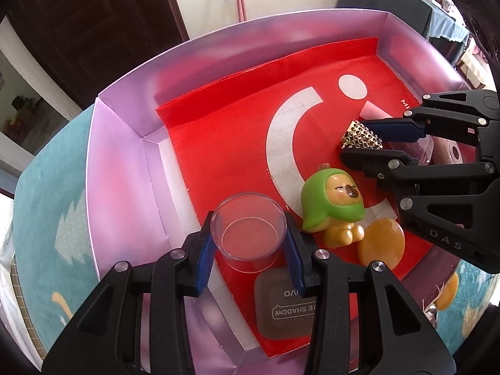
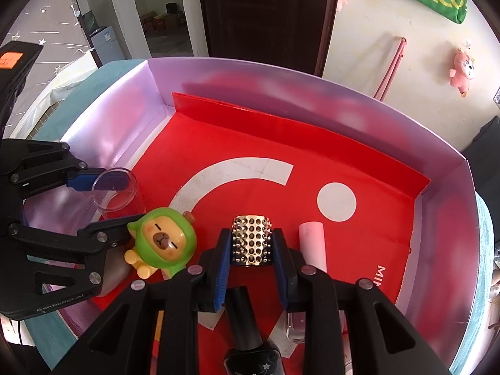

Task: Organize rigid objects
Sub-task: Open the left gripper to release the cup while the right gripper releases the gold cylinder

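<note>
Bright even daylight, strong fisheye bending with black corners in both views, soft glare on the box walls (image 1: pixel 125 168) beyond the left gripper (image 1: pixel 248 243), red liner (image 2: pixel 281 156) saturated, faint shadows, far room slightly soft, close items sharp

Upright clear cup (image 1: pixel 248 234), studded gold piece (image 2: pixel 251 240), green-hooded capybara toy (image 1: pixel 336 206) on red box floor (image 1: pixel 225 143).
</note>
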`<state>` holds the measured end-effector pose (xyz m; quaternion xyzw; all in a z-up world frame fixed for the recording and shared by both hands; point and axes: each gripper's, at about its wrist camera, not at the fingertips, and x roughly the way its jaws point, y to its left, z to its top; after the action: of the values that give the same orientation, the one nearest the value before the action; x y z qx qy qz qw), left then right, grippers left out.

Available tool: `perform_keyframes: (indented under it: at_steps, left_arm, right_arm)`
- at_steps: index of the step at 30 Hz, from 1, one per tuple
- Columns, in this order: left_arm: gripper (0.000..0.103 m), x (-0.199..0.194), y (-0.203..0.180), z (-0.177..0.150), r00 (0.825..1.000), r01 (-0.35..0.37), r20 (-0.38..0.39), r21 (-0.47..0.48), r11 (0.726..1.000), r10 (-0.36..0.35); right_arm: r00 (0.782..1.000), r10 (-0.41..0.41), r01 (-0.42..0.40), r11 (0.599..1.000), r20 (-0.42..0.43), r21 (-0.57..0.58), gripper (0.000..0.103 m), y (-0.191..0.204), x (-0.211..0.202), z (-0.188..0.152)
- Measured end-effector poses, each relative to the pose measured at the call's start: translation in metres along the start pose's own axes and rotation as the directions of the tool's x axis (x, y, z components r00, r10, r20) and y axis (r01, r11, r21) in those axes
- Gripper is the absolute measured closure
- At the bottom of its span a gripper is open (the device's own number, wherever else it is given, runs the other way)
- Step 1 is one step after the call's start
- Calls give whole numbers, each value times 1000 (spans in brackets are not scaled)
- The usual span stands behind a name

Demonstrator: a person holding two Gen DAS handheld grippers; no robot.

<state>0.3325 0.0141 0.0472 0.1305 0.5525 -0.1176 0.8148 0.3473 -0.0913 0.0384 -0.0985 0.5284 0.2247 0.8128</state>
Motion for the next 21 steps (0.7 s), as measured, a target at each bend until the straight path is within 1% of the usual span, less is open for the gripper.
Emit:
perform_keyframes:
  at_steps: [7, 11, 13, 15, 17, 19, 20, 21]
  left_arm:
    - [64, -3, 3, 1, 1000, 9, 0, 1, 1000, -9]
    - [59, -8, -1, -2, 1000, 11, 13, 3, 1000, -11]
    - [58, -11, -4, -5, 1000, 1, 25, 5, 1000, -2]
    - [57, -16, -5, -7, 999, -5, 35, 7, 1000, 4]
    - [57, -22, -6, -9, 999, -7, 46, 4, 1000, 7]
    - [53, -31, -7, -13, 998, -15, 63, -4, 1000, 16]
    - [46, -34, -6, -15, 997, -23, 71, -11, 1000, 23]
    - [41, -40, -6, -18, 996, -24, 85, -20, 1000, 25]
  right_arm:
    - [1000, -4, 4, 1000, 1, -2, 76, 0, 0, 0]
    - [1000, -3, 3, 1000, -1, -4, 75, 0, 0, -1]
    - [1000, -1, 1, 1000, 0, -5, 72, 1, 0, -1]
    - [1000, -3, 3, 1000, 2, -4, 67, 1, -2, -1]
    - [1000, -4, 4, 1000, 8, -7, 67, 2, -4, -1]
    - [1000, -4, 4, 1000, 14, -1, 66, 2, -8, -1]
    - [1000, -2, 2, 1000, 18, -1, 66, 2, -11, -1]
    - [1000, -3, 3, 1000, 22, -3, 65, 2, -14, -2]
